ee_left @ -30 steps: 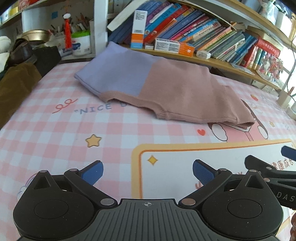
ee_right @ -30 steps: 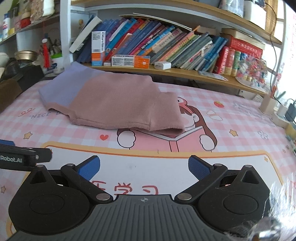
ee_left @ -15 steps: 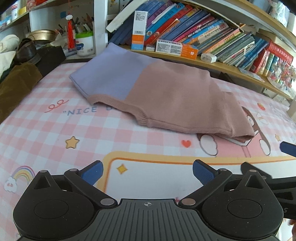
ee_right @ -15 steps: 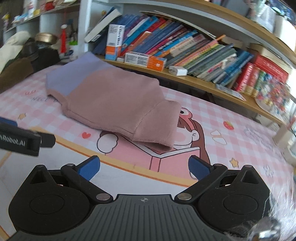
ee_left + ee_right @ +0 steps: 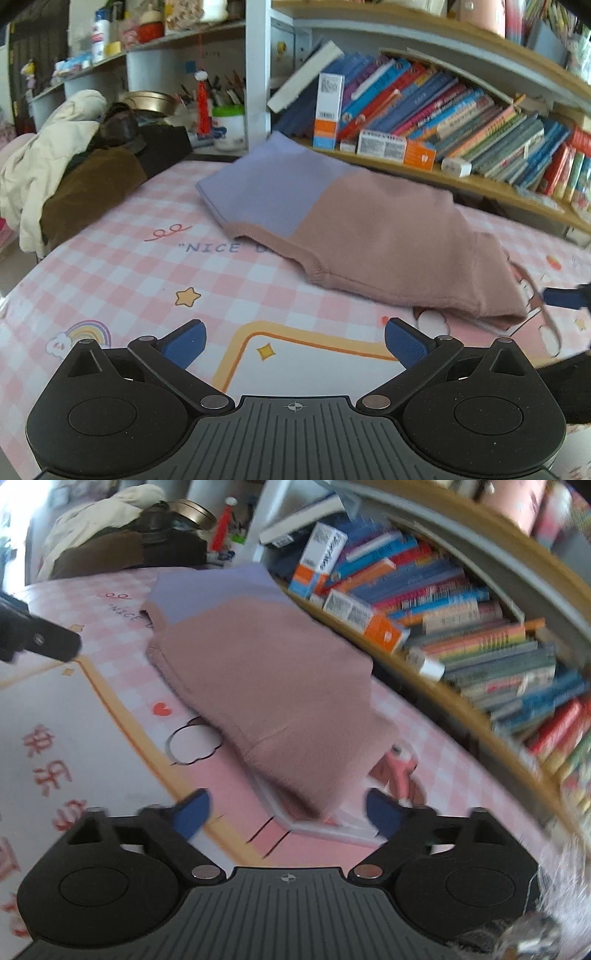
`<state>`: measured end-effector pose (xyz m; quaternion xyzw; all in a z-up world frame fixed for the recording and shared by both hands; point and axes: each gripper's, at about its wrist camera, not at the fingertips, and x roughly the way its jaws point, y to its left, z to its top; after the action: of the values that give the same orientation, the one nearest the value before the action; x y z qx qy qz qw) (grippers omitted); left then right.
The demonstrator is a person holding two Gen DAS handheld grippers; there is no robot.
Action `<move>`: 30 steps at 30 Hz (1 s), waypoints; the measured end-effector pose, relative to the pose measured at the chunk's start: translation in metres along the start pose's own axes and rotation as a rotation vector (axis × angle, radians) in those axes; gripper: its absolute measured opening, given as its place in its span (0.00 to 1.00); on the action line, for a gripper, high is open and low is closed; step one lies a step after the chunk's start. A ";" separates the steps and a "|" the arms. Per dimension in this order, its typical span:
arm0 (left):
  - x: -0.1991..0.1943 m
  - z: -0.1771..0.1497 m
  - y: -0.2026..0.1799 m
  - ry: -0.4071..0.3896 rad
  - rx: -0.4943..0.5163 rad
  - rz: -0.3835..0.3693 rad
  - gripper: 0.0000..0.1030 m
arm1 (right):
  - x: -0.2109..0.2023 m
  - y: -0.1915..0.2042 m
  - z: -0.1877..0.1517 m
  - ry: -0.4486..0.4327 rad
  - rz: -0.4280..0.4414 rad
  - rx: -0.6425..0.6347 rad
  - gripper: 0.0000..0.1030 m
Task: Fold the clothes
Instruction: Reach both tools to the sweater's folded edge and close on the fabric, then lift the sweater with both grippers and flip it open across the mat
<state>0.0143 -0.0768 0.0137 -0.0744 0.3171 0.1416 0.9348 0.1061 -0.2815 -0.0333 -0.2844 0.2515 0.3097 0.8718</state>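
A folded knit sweater, dusty pink with a lilac end, lies on the pink checked cloth near the bookshelf. In the left wrist view my left gripper hovers open over the cloth, a short way in front of the sweater, holding nothing. In the right wrist view the sweater runs diagonally, and its near folded end sits just beyond my right gripper, which is open and tilted. One blue fingertip of the right gripper shows at the left view's right edge. The right view is blurred.
A low shelf of books runs right behind the sweater. A heap of brown and cream clothes lies at the cloth's left end. Jars and pens stand on the shelf at back left. The left gripper's finger shows at left in the right view.
Both grippers have moved closer to the sweater. The right one has swung round and tilted, so the sweater's right end now lies just ahead of its fingers. Both stayed open.
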 end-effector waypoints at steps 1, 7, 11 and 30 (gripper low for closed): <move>-0.005 -0.001 -0.001 -0.019 -0.009 -0.008 1.00 | 0.004 -0.002 0.001 -0.002 -0.007 -0.016 0.70; -0.021 -0.009 0.000 -0.030 -0.044 -0.021 1.00 | 0.023 -0.004 0.005 -0.015 -0.012 -0.153 0.53; -0.028 -0.010 0.003 -0.023 -0.058 0.013 1.00 | 0.030 0.006 0.014 -0.041 0.002 -0.229 0.53; -0.016 0.001 -0.008 0.025 0.268 0.142 1.00 | 0.008 -0.003 0.037 -0.147 0.074 -0.187 0.07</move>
<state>0.0051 -0.0879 0.0249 0.0719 0.3493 0.1626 0.9200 0.1232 -0.2567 -0.0109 -0.3315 0.1674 0.3835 0.8455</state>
